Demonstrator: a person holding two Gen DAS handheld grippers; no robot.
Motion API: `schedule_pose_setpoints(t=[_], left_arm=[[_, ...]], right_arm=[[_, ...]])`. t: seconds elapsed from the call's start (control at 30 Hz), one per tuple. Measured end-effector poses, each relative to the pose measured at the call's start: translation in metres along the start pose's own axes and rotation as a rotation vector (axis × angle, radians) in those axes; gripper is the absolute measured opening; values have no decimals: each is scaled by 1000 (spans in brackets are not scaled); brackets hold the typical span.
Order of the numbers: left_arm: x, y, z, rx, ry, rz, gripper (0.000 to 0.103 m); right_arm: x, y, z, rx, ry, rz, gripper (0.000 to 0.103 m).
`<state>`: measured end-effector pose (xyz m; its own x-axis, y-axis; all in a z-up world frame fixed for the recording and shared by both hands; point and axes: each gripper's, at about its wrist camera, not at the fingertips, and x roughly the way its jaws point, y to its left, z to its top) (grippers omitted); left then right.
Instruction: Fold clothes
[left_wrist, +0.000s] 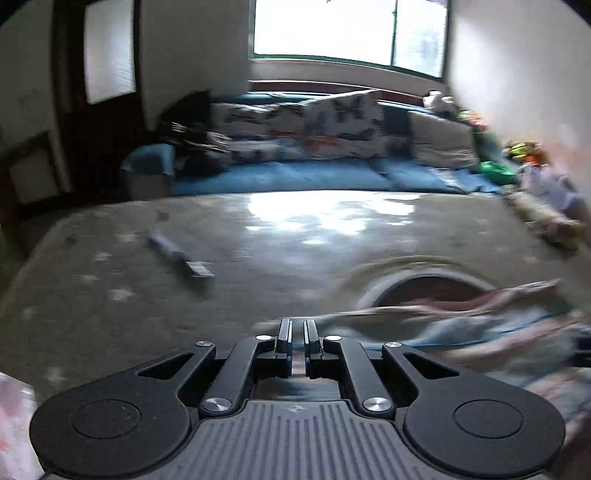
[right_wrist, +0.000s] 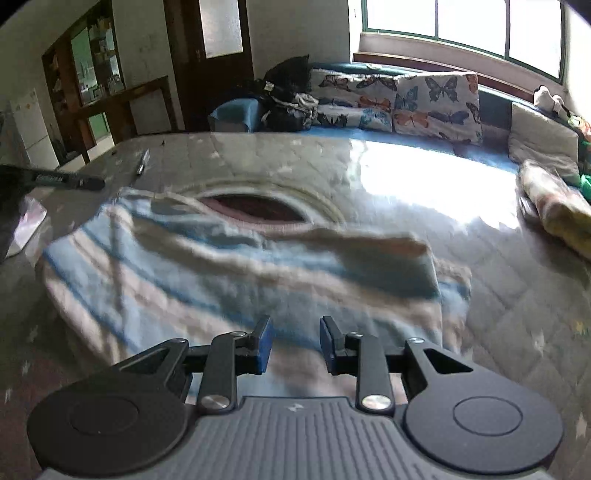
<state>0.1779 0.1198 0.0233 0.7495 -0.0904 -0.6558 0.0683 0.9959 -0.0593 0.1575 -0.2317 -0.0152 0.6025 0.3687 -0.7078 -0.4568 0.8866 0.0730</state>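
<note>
A garment (right_wrist: 236, 273) lay on the table (right_wrist: 498, 295), filling the right wrist view's centre. Behind the table stood a sofa (right_wrist: 491, 107) with cushions (right_wrist: 436, 107). A pen (right_wrist: 142, 162) lay upper left of the garment.

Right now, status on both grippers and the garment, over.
Left gripper shut, nothing visibly held. Right gripper open over striped garment. Garment rumpled, unfolded. Pen lies clear.

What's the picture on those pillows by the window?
Butterflies, orange and blue on white. The pillows show best in the right wrist view.
</note>
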Motion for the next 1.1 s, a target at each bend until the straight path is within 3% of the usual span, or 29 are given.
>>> schedule_pose_setpoints(t=[0.13,0.33,0.53,0.6,0.7,0.9,1.1], left_arm=[[10,-26,-9,-15,46,-90,8],[11,-20,-43,0,74,-97,8],[5,1,-55,12,43,-136,8],[3,-3,-48,15,36,-134,8],[1,-7,-36,20,26,-132,11],[34,-39,-1,29,71,-175,11],[79,-59,13,58,129,-170,11]], right_arm=[[24,-2,24,18,-25,6,27],[57,-27,34,90,-8,-29,25],[62,-60,31,166,-27,-101,5],[60,-71,32,211,-27,-94,6],[55,-65,38,176,-37,-114,11],[66,-24,51,81,-14,30,13],[102,14,64,-2,41,87,17]])
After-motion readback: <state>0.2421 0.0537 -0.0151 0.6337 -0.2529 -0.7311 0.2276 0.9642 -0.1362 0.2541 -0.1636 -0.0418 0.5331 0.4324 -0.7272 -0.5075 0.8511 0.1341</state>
